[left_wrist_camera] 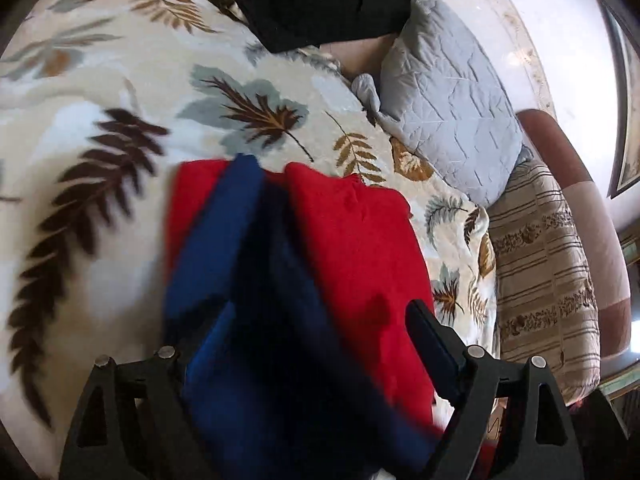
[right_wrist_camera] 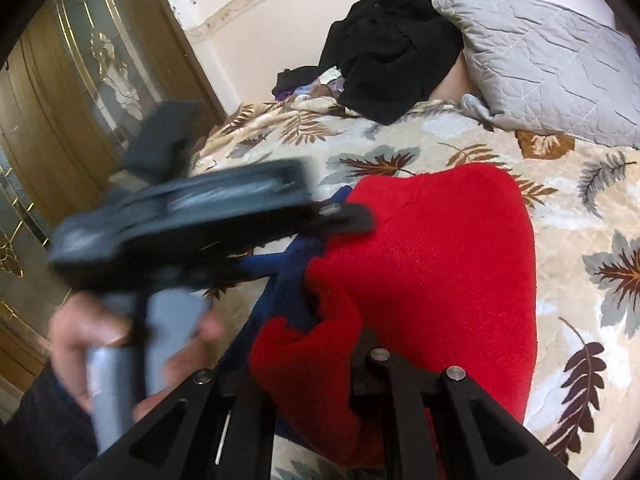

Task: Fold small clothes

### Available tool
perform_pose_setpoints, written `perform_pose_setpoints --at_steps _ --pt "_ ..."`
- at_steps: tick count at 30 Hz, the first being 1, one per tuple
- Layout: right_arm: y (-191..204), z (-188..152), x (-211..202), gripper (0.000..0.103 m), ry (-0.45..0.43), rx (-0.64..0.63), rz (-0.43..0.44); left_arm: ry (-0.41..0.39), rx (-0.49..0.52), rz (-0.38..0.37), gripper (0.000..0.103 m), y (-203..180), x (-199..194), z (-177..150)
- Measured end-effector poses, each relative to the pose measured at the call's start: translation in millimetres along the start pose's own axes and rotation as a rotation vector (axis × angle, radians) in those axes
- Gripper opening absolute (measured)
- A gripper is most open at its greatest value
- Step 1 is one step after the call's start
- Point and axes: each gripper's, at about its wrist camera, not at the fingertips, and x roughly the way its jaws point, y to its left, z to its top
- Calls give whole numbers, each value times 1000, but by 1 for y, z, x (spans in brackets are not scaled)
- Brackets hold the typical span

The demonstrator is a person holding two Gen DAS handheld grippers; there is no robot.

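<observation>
Garment: we see a red knit garment (right_wrist_camera: pixel 440 272) with a blue part (left_wrist_camera: pixel 224 232) lying on the leaf-print blanket (left_wrist_camera: pixel 100 92), partly folded, the red spread wide and the blue running along one side
Right gripper: our right gripper (right_wrist_camera: pixel 320 340) has its jaws pinched nearly together on a bunched red fold of the garment at the near edge, the cloth humped up over the fingers
Left gripper: our left gripper (left_wrist_camera: pixel 312 336) has its jaws standing wide, one dark finger (left_wrist_camera: pixel 432 336) showing beside the red cloth; blue cloth lies between the fingers, blurred, and we see no pad pressing on it
Left gripper from the right wrist view: a hand (right_wrist_camera: pixel 100 340) grips the grey handle, the black body of the tool blurred, its tip touching the top edge of the red cloth where blue meets red
Blanket: cream with brown, tan and grey-blue leaves, covering the bed under the garment
Pillow: a grey quilted pillow (left_wrist_camera: pixel 448 100) lies beyond the garment, well apart from it, at the head of the bed
Black clothing: a heap of black clothing (right_wrist_camera: pixel 392 48) lies just beside the pillow, touching it
Striped cover: a brown striped cloth (left_wrist_camera: pixel 540 264) hangs at the bed's edge near the pillow
Door: a gilt-patterned glazed door (right_wrist_camera: pixel 80 92) stands past the bed's far side
</observation>
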Motion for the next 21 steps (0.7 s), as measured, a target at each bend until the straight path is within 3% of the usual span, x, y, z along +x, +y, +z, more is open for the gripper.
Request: perform_pose_setpoints --at_steps 1,2,4,6,8,9,12,14,15,17,18,21 --pt "-1 0 -2 12 -1 -2 4 7 16 5 52 -4 7 3" --pt "0 -1 -3 12 -1 -3 9 20 69 8 33 -12 11 6" --pt "3 -2 -8 12 -14 -9 12 -62 127 22 17 -20 -6 3" --pt "11 1 -16 12 -47 -23 40 -193 207 -31 17 -30 -42 -5" --pt "24 2 -18 12 -70 -57 64 -290 260 -33 17 -28 -65 -13" --pt "29 0 -13 12 -70 -73 61 -301 259 -9 17 -21 -65 -14" --pt "36 -16 38 15 85 -111 42 -171 173 151 17 26 -25 -12" --pt "33 -28 54 19 139 -101 39 -167 155 147 18 40 -18 -18" --pt "33 -31 49 21 111 -102 43 -169 153 137 18 38 -22 -18" --pt "34 -30 39 48 92 -100 79 -172 150 140 21 35 -25 -15" --pt "35 -30 34 85 92 -98 95 -166 150 144 21 35 -24 -15" --pt "33 -34 18 85 68 -105 97 -153 117 147 25 32 -24 -13"
